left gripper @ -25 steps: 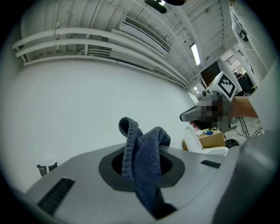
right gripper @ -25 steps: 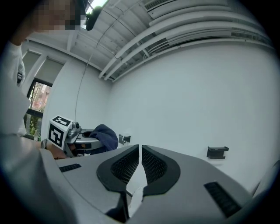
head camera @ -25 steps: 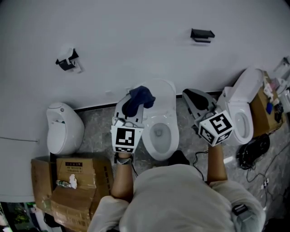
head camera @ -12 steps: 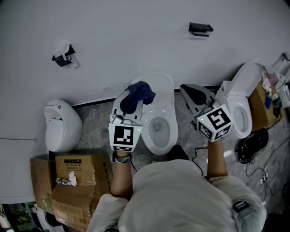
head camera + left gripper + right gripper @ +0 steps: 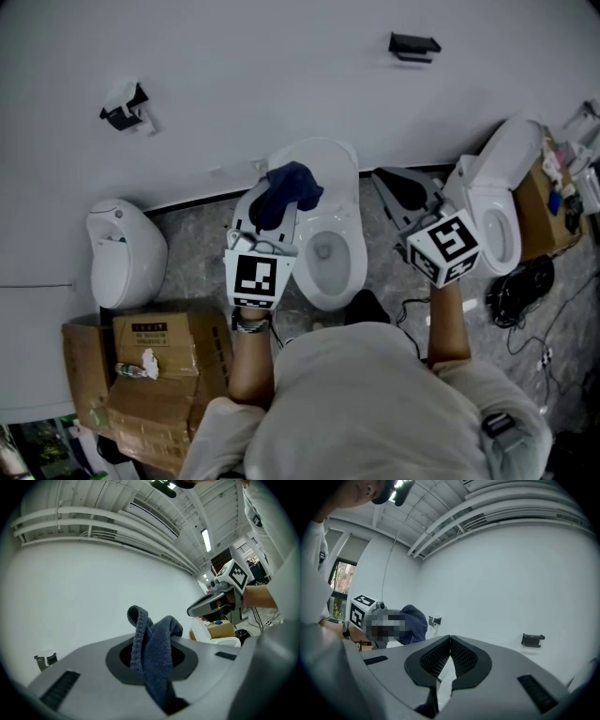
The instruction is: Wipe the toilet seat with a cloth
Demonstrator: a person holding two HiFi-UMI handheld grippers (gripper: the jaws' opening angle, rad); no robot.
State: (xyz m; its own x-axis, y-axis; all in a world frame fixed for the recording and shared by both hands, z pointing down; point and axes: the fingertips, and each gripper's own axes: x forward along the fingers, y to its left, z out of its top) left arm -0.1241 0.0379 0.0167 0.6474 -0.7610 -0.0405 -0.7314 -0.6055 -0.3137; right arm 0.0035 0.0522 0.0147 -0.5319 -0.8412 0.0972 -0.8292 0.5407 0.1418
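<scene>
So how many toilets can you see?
3: an open white ceramic toilet in the middle, another open one at the far right, and a rounded closed white one at the left. More may sit out of view.

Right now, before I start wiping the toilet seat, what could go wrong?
1. The cloth is pinched in the left gripper only by a bunched fold, with loose ends standing free. Under wiping pressure it might pull out and drop into the open bowl.
2. Cables lie on the floor at your right side, so stepping closer could snag them.
</scene>
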